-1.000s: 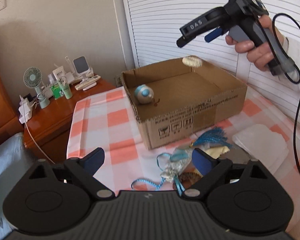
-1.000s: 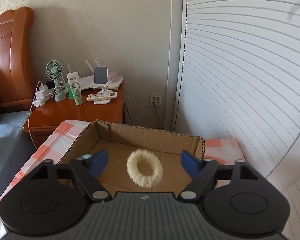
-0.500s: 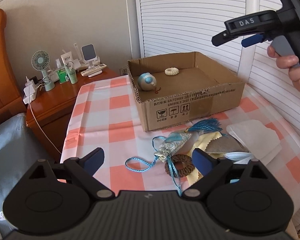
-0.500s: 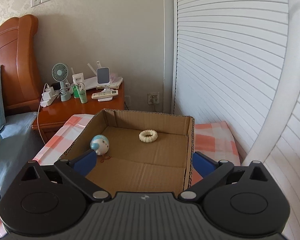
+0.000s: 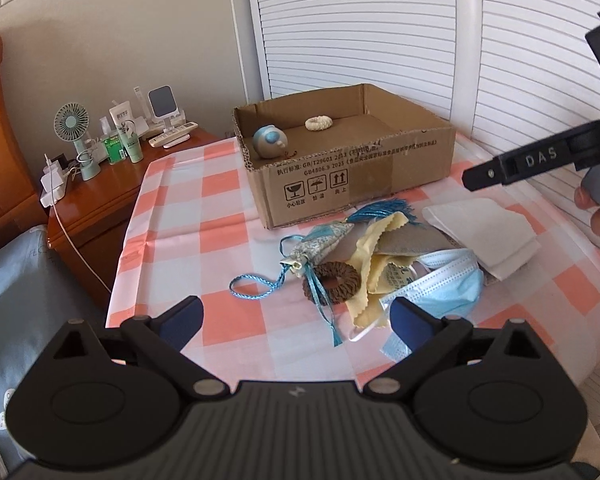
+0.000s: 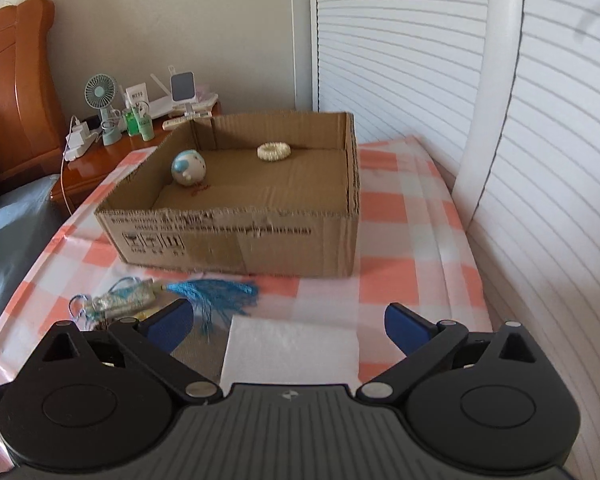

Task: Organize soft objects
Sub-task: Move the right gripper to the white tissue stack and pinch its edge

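Both hand-held grippers are empty. The left hand-held gripper [image 5: 296, 316] hangs above the near edge of the counter [image 5: 172, 216] with its jaws opening and nothing between them; the right hand-held gripper [image 6: 288, 322] has its jaws spread wide over the folded white cloth [image 6: 292, 344], touching nothing.

Two soft things lie in the cardboard box [image 5: 360, 184] at the far side of the counter: one blue-and-white plush ball [image 5: 269, 142] against the left wall and one cream ring [image 5: 318, 123] toward the far wall. The rest sit in a loose heap just in front of the box: one patterned pouch [image 5: 320, 242] with a blue tassel [image 5: 384, 210] and a looped blue cord [image 5: 252, 286], one brown ring [image 5: 332, 282], one yellow cloth [image 5: 374, 264], one grey cloth [image 5: 408, 242], one blue face mask [image 5: 448, 284] and the white cloth.

The heap is the likely trouble. The pieces overlap, so a grip on the yellow cloth could drag the mask or the grey cloth along with it. The pouch's cord and ribbon trail across the brown ring and could snag it. The mask's ear loops may catch on a finger. Thin, flat cloth is also hard to pinch off a slick checked cover, which itself might bunch up and lift.
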Tool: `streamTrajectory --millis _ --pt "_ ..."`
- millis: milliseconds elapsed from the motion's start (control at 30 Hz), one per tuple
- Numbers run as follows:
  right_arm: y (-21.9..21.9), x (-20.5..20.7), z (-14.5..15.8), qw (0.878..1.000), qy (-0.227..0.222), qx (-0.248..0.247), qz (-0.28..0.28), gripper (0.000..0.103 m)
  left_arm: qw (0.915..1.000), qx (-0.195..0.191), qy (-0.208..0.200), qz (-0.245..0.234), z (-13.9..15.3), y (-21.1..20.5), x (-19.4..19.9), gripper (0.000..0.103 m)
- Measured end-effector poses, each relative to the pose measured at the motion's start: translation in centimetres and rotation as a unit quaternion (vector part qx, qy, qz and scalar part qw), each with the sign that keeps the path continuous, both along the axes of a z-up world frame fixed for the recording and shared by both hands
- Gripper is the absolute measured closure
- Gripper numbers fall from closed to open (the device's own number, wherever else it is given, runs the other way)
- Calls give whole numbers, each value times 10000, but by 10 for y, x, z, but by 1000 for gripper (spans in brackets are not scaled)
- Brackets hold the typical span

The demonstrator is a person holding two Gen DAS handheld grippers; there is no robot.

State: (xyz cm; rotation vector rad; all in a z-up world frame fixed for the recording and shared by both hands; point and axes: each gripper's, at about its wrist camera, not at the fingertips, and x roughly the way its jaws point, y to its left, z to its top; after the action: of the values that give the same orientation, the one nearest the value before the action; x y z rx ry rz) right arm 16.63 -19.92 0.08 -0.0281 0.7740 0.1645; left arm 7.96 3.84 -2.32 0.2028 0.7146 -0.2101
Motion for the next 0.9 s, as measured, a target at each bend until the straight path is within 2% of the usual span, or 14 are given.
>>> streamTrajectory --millis 300,633,900 --pt "-5 -29 -44 9979 634 10 -92 0 9998 7 133 -150 -10 -8 -7 4" --pt "4 -20 -67 9954 942 -199 -22 0 9991 -22 273 -334 -15 -18 -4 4" --pt "-20 -7 -66 9947 966 -36 -337 0 9979 10 369 -532 -20 -31 2 4"
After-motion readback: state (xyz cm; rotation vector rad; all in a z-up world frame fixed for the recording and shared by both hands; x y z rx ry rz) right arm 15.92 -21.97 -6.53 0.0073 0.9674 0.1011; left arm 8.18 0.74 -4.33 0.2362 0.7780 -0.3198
